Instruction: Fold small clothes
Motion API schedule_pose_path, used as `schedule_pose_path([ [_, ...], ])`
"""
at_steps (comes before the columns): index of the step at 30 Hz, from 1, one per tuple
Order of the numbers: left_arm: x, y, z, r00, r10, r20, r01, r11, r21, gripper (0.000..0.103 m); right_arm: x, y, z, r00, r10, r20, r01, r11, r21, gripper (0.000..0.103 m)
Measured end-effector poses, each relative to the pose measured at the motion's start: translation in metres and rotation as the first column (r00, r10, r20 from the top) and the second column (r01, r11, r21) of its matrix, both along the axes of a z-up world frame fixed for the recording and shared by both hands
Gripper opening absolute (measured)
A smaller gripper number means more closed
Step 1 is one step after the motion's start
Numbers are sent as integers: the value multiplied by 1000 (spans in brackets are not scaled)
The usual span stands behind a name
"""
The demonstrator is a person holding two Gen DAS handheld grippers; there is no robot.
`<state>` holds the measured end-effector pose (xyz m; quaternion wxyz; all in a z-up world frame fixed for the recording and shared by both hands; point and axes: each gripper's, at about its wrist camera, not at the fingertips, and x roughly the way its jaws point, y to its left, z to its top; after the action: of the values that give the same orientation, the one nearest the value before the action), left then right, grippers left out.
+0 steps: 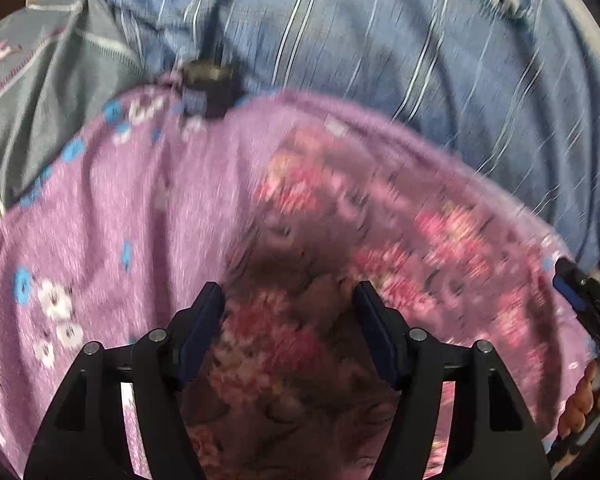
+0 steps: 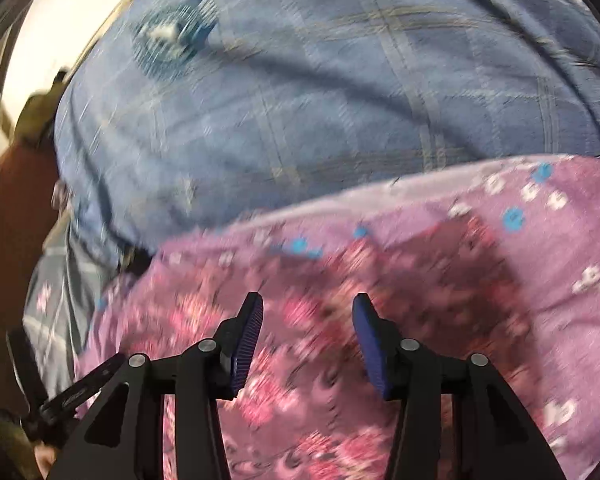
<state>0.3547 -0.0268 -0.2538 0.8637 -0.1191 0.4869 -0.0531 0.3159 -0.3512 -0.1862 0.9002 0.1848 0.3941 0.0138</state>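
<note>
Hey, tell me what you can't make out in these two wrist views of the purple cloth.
- Left wrist view: purple floral garment, type and fold unclear; motion blur, bottom edge cuts it.
- Left wrist view: small dark object at its far edge, too blurred to identify.
- Right wrist view: round patch on the blue checked sheet, smeared.

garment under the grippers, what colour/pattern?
Purple garment with blue and white flowers, plus a pink floral panel; clearest in left wrist view.
</note>
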Motion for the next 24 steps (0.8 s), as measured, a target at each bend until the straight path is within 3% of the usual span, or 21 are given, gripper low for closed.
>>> schedule_pose_path([
  [4,1,5,-3,1000,5,-15,-5,1000,-15,76,20,39,-28,998,38,-48,-39,999,-17,39],
  [7,5,4,-9,1000,1,-26,-1,1000,15,82,57,67,-66,982,45,-181,-73,986,-151,38],
  [9,8,3,-10,1000,-10,-27,11,1000,29,84,65,69,-69,989,31,-145,-60,978,-200,38],
  [13,8,4,-8,999,-29,-18,30,999,36,84,76,52,-61,983,-8,-184,-11,995,-102,36],
  [19,-2,10,-1,1000,-30,-6,30,999,41,84,19,11,-28,995,-77,-65,77,997,-6,37],
  [24,-10,11,1,999,-36,12,35,995,89,84,-42,-19,-30,987,-125,-100,123,992,-29,41],
])
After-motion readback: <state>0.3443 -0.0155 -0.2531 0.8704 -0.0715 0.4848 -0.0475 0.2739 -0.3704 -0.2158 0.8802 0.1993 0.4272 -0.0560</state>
